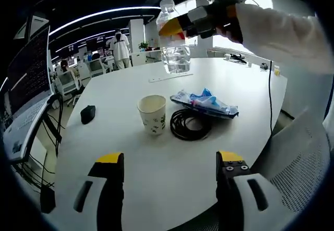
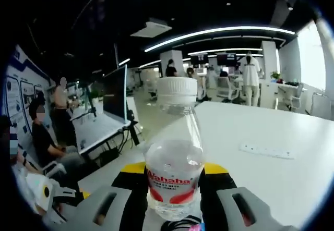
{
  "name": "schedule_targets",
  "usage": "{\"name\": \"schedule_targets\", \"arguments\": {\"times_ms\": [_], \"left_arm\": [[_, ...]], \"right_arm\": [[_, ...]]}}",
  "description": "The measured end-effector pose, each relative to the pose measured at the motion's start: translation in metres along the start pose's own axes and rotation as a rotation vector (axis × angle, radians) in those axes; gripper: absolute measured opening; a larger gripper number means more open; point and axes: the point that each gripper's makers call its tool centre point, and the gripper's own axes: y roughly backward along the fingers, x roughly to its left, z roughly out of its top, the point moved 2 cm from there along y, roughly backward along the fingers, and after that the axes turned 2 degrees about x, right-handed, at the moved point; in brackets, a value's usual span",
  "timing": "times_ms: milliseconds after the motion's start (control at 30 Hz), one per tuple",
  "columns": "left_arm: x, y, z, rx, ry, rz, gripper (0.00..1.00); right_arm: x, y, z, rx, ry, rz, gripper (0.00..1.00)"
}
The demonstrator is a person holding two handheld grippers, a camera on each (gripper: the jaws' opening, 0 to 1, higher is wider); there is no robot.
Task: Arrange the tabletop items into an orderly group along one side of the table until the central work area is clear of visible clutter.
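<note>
— Right gripper view: what are you carrying?
— I'm clamping my right gripper (image 2: pixel 174 189) on the water bottle (image 2: pixel 174 153), lifted above the table (image 2: pixel 292 179); my left gripper (image 1: pixel 169 160) is hanging unclenched, short of the paper cup (image 1: pixel 152 113).
— Next?
— Probably I'm setting it down along one edge.

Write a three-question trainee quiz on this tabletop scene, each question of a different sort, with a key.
1. True or false: the right claw holds the water bottle up off the white table.
2. Multiple choice: what lies just beside the paper cup? A. a keyboard B. a coiled black cable C. a plate
3. Fill in: the left claw is ____ and holds nothing.

Key: 1 true; 2 B; 3 open
</note>
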Motion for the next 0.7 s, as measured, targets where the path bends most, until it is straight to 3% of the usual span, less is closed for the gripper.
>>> {"name": "schedule_targets", "arguments": {"times_ms": [200,367,467,533,600,667,700], "left_arm": [[0.005,0.002,0.005,-0.024,0.06,-0.001,0.74],[-0.002,0.003,0.01,-0.047,0.1,-0.053,0.78],[-0.003,0.007,0.018,-0.092,0.142,-0.087,0.76],[-0.001,0.012,0.026,-0.132,0.213,-0.109,0.75],[-0.004,0.014,0.029,-0.146,0.243,-0.152,0.76],[-0.018,0.015,0.03,-0.137,0.29,-0.243,0.77],[-0.02,0.015,0.029,-0.138,0.269,-0.255,0.78]], "right_arm": [[0.007,0.016,-0.008,-0.017,-0.028,-0.01,0.36],[0.008,0.027,-0.016,-0.023,-0.055,-0.024,0.36],[0.008,0.032,-0.022,-0.018,-0.053,-0.031,0.37],[0.008,0.036,-0.026,-0.015,-0.057,-0.035,0.37],[0.008,0.041,-0.03,-0.013,-0.059,-0.041,0.37],[0.008,0.045,-0.034,-0.011,-0.067,-0.049,0.37],[0.007,0.046,-0.036,-0.01,-0.07,-0.052,0.37]]}}
